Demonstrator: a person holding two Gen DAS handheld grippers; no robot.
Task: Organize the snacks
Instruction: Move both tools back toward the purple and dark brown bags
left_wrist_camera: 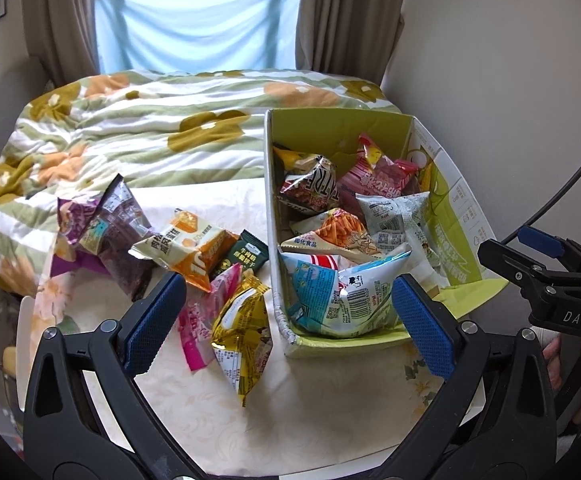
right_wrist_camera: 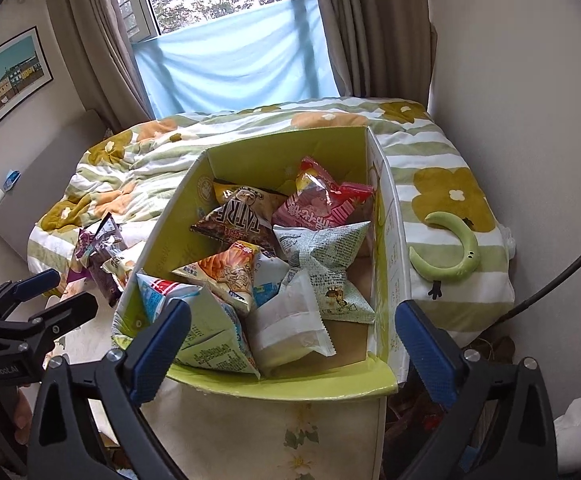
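Note:
A green cardboard box (left_wrist_camera: 268, 184) (right_wrist_camera: 170, 220) on the table holds several snack bags, among them a blue-white bag (left_wrist_camera: 346, 300) and a plain white packet (right_wrist_camera: 290, 320). Left of the box lie loose snacks: a yellow bag (left_wrist_camera: 244, 340), a pink packet (left_wrist_camera: 200, 320), an orange-white bag (left_wrist_camera: 190, 248), a dark green packet (left_wrist_camera: 246, 256) and purple bags (left_wrist_camera: 102, 224). My left gripper (left_wrist_camera: 288, 324) is open and empty above the yellow bag and the box's near corner. My right gripper (right_wrist_camera: 292, 350) is open and empty over the box's near end.
The table has a cream floral cloth (left_wrist_camera: 310, 408). Behind it is a bed with a flowered quilt (left_wrist_camera: 150, 128). A green crescent toy (right_wrist_camera: 450, 256) lies on the quilt right of the box. A wall stands close on the right. The box flap (left_wrist_camera: 458, 220) hangs open to the right.

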